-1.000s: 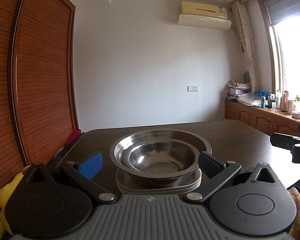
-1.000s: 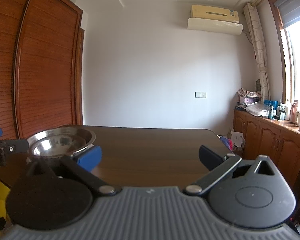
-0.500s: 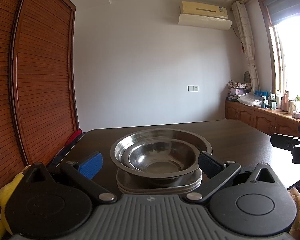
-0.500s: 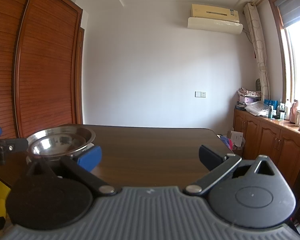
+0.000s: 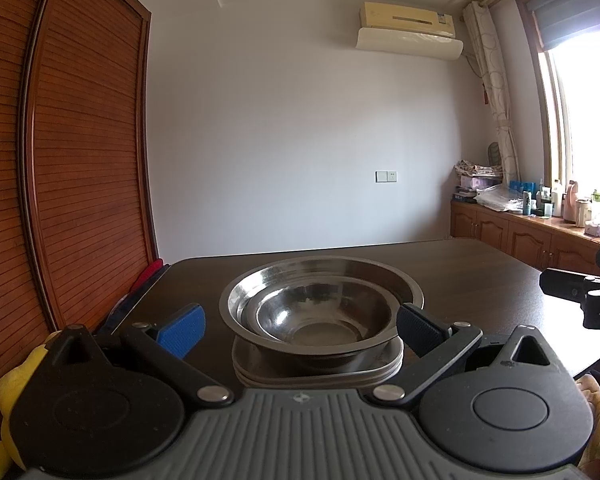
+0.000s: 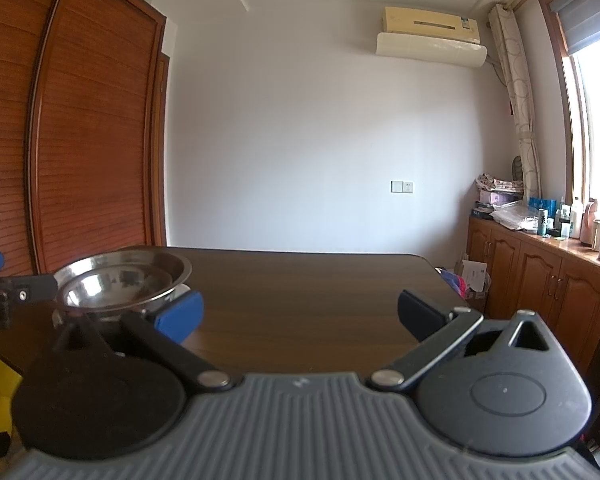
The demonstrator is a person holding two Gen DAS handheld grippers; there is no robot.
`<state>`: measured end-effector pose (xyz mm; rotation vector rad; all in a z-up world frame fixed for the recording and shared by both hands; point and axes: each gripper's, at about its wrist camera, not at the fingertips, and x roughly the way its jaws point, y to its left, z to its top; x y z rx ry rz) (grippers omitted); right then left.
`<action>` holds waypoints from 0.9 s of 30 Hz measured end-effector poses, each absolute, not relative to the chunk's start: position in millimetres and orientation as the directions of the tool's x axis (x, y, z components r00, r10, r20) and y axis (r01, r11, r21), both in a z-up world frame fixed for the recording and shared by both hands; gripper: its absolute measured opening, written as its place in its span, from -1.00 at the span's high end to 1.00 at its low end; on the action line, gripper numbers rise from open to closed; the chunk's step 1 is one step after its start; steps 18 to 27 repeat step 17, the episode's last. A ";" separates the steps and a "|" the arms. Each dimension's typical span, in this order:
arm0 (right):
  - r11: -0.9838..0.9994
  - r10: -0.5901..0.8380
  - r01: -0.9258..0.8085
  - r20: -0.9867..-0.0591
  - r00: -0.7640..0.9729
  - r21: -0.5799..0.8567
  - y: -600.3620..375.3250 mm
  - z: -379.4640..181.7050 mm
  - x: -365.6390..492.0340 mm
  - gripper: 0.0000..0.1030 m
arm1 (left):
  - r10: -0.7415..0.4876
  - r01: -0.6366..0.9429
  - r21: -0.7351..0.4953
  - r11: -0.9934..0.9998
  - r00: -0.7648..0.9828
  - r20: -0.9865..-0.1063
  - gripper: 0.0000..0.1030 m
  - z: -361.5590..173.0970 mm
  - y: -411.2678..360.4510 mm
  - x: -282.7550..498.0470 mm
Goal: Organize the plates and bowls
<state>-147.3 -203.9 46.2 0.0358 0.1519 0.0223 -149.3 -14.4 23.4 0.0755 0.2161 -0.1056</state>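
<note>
We start with the dark brown wooden table [image 5: 480, 280], our landmark, which fills the middle of both views. Against its left edge stands the reddish slatted wooden wardrobe [image 5: 60, 200]. Beyond its far right corner we see the row of low wooden cabinets [image 6: 540, 276] cluttered with bottles, and high above its far end, on the white wall, the cream air conditioner [image 5: 410, 28].

On the near left part of the table sits the stack: a wide stainless steel bowl [image 5: 404, 282] with a smaller stainless steel bowl [image 5: 324, 316] nested inside it, both resting on a pile of flat steel plates [image 5: 316, 372].

Our left gripper [image 5: 298, 326] hangs just short of that stack, its blue pad and black pad spread wide to either side of the bowls and touching nothing. Our right gripper [image 6: 300, 312] hovers over the bare table to the right of the stack, fingers likewise wide apart and empty.

Off the table's near left corner we spot a yellow plush toy [image 5: 4, 392].
</note>
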 end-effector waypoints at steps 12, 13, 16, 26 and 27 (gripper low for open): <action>0.999 0.023 -0.018 -0.150 0.988 0.038 -205.5 45.7 -147.4 -1.00 | -0.096 0.112 0.063 0.992 0.971 -0.218 -1.00 23.8 -16.0 -148.7; 0.999 0.023 -0.018 -0.150 0.988 0.037 -205.6 45.7 -147.3 -1.00 | -0.096 0.112 0.063 0.992 0.971 -0.218 -1.00 23.8 -15.9 -148.7; 0.999 0.024 -0.018 -0.151 0.988 0.037 -206.1 45.6 -147.3 -1.00 | -0.096 0.112 0.064 0.992 0.971 -0.217 -1.00 23.8 -16.0 -148.7; 0.999 0.024 -0.018 -0.151 0.988 0.037 -206.3 45.7 -147.6 -1.00 | -0.096 0.113 0.064 0.992 0.971 -0.217 -1.00 23.9 -16.1 -148.5; 0.999 0.024 -0.018 -0.151 0.988 0.037 -206.3 45.7 -147.6 -1.00 | -0.096 0.113 0.064 0.992 0.971 -0.217 -1.00 23.9 -16.1 -148.5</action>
